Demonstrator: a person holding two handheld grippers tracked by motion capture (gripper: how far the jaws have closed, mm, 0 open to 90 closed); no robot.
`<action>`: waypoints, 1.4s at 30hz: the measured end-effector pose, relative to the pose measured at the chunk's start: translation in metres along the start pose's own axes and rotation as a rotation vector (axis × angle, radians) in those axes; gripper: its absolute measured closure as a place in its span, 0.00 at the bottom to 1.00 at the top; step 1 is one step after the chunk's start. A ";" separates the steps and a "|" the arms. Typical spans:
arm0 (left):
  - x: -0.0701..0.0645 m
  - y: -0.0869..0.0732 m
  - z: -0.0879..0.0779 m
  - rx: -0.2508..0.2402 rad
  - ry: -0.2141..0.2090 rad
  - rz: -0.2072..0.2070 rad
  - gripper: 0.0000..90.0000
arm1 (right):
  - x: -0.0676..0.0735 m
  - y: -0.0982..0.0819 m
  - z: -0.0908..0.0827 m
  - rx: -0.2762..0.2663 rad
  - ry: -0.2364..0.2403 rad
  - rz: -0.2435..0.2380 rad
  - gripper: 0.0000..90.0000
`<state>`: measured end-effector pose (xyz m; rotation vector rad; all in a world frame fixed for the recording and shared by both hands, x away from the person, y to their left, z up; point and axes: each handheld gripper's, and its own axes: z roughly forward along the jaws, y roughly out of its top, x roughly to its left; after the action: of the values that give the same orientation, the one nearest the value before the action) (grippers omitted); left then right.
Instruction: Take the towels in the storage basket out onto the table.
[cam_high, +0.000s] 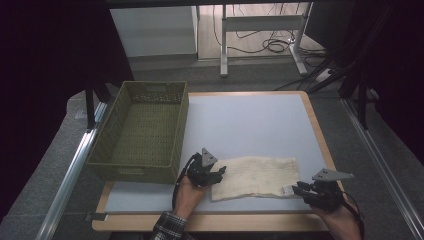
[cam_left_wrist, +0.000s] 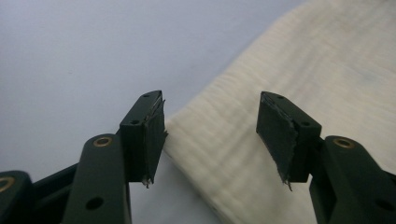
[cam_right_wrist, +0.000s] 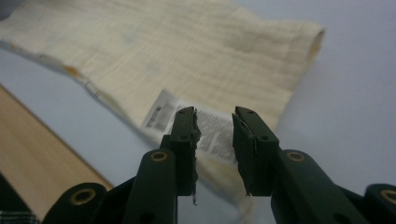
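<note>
Lying flat, the cream cloth (cam_high: 255, 177) runs left-to-right between the parted, empty jaws of both grippers.

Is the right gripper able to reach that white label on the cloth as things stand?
Probably yes: the right gripper hovers open right at the white label on the cloth, with nothing between them.

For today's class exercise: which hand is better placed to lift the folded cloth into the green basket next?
Left. The left gripper sits at the cloth end beside the basket; the right gripper is at the far end.
</note>
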<state>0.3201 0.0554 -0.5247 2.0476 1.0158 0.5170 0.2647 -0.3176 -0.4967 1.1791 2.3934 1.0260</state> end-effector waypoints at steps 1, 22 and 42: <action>0.002 0.000 0.002 0.001 0.013 -0.008 0.45 | 0.003 -0.002 0.002 0.004 0.005 -0.004 0.79; 0.019 -0.002 0.009 0.022 0.056 -0.068 0.61 | 0.004 -0.008 0.016 0.025 -0.060 -0.061 0.87; 0.032 -0.005 0.024 0.057 -0.008 -0.111 0.64 | 0.032 0.022 0.031 -0.013 0.038 -0.121 0.71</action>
<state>0.3519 0.0715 -0.5425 2.0278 1.1443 0.4262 0.2737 -0.2692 -0.5007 1.0055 2.4492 1.0325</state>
